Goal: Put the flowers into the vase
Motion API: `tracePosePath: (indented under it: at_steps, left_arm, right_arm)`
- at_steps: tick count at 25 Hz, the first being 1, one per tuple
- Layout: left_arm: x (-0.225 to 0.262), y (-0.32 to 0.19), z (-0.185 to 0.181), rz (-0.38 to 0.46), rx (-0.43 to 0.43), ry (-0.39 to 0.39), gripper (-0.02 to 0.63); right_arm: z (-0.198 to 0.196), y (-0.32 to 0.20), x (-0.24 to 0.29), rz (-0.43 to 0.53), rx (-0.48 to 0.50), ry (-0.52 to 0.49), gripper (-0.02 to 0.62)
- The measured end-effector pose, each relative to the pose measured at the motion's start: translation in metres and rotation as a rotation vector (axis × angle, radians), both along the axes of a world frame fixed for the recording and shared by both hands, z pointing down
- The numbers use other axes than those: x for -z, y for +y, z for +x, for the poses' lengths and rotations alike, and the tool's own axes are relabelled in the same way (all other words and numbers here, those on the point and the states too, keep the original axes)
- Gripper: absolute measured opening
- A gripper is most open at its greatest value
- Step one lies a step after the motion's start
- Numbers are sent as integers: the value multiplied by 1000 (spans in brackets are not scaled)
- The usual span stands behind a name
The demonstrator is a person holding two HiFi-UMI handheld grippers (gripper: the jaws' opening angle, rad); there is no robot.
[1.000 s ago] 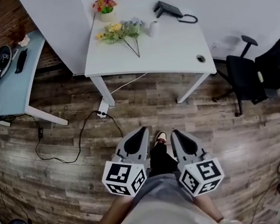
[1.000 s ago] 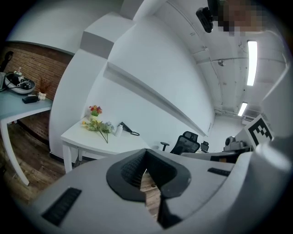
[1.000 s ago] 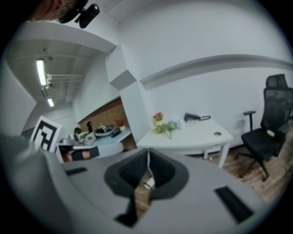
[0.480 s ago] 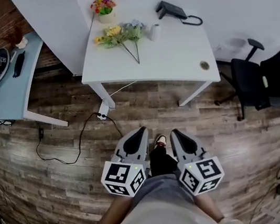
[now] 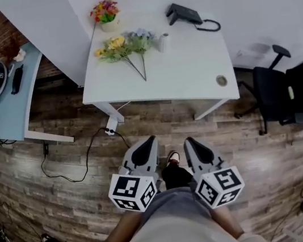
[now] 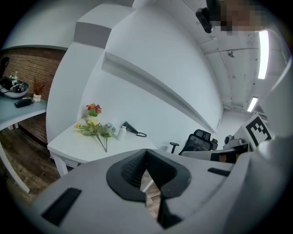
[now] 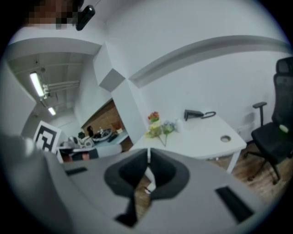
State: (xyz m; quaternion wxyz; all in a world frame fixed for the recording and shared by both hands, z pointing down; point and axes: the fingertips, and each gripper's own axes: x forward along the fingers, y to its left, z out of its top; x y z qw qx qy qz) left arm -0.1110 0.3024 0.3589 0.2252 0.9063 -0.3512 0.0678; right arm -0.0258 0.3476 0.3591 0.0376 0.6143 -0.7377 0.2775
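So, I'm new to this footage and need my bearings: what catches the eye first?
The loose bunch of yellow and pale blue flowers lying on the white table stands out first, with a small pot of bright flowers behind it at the table's far edge. Nearer the camera, the left gripper and right gripper are shut and empty above the wooden floor, short of the table.
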Motion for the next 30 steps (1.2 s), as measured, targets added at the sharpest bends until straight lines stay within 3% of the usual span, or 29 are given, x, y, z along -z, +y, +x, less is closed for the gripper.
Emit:
tracePosePath:
  at_steps: [4,16,30]
  left_arm:
    - [4,-18,18,26,14,-17,25]
    - [13,-37,71,89,44,-30,25]
    - [11,-48,90,80,45,-46,25]
  right_arm:
    - [24,-17,3,19,-25,-7,25]
    - [80,-47,6,73,23,-25,25]
    - [89,-60,2,75,56,-97,26]
